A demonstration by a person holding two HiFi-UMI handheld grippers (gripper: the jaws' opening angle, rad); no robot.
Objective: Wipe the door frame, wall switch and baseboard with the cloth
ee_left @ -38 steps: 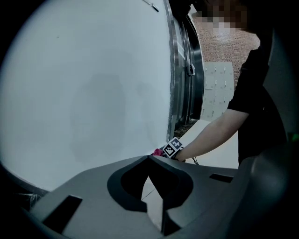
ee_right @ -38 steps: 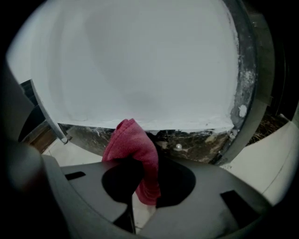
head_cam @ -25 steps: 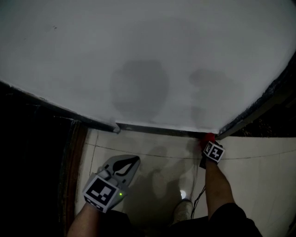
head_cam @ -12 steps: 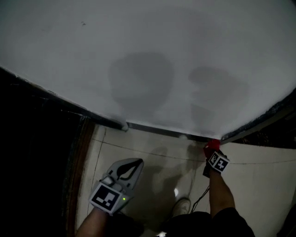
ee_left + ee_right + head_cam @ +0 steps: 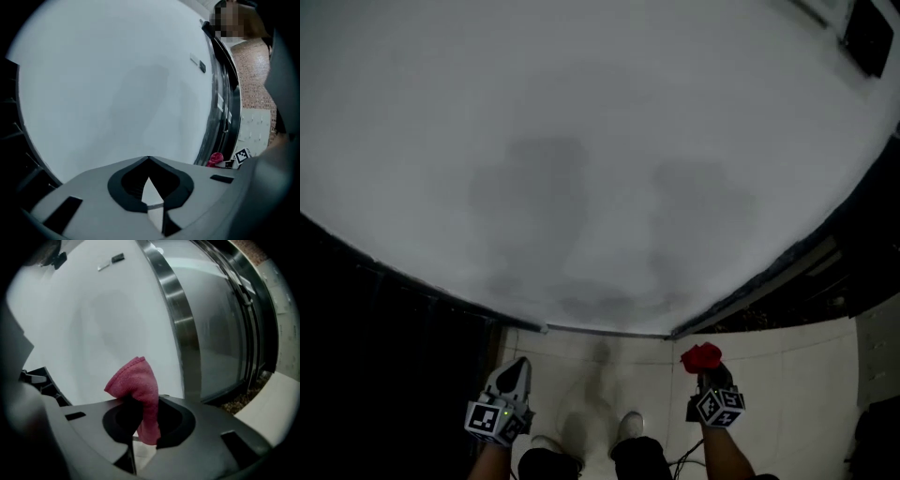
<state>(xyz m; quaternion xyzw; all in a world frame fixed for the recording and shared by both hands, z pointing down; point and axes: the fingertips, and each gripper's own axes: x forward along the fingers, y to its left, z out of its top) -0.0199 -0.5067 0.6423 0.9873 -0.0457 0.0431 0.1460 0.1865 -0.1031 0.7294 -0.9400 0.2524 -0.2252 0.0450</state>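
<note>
the right gripper (image 5: 140, 427) has its fingers clenched on a folded red cloth (image 5: 138, 385), fuzzy and limp, held clear of the smooth white wall (image 5: 581, 141). the left gripper (image 5: 149, 161) is pinched shut on nothing. nothing is being wiped now; the shiny metal door frame (image 5: 180, 329) and dark baseboard (image 5: 600, 330) show no sign of wiping either way.

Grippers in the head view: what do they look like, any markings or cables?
Both are grey plastic, tapering to a pointed claw lined with black pads. The left gripper and the right gripper each carry a cube of black-and-white square markers; the left one's shows a small green light. A thin dark cable seems to trail below the right gripper.
</note>
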